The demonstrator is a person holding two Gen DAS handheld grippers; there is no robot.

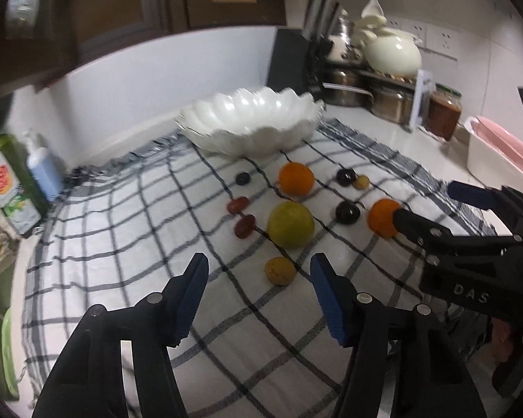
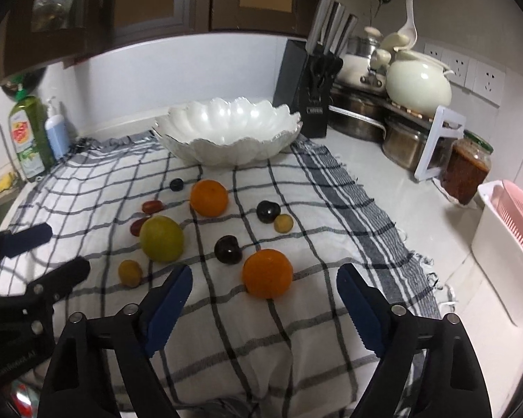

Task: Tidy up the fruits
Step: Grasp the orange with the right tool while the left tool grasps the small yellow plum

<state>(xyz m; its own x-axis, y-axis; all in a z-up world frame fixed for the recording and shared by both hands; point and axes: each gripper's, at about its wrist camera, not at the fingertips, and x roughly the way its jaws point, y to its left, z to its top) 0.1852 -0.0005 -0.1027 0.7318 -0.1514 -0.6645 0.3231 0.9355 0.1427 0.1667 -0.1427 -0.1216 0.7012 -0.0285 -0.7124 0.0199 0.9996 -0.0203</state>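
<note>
Fruits lie on a checked cloth (image 1: 122, 226) before an empty white scalloped bowl (image 1: 251, 122), which also shows in the right wrist view (image 2: 226, 132). There are two oranges (image 2: 267, 273) (image 2: 209, 198), a green-yellow citrus (image 2: 161, 238), small yellow fruits (image 2: 130, 273) (image 2: 283, 223), dark plums (image 2: 228, 249) (image 2: 268, 211) and red dates (image 2: 153, 206). My left gripper (image 1: 258, 299) is open and empty, just short of a small yellow fruit (image 1: 280, 271). My right gripper (image 2: 265, 310) is open and empty, with the near orange just ahead of its fingertips.
A knife block (image 2: 305, 87), pots and a white tureen (image 2: 418, 83) stand at the back right. A jar (image 2: 465, 170) and a pink-and-white drainer (image 2: 509, 244) are on the right. Soap bottles (image 2: 29, 136) stand at the left by the sink.
</note>
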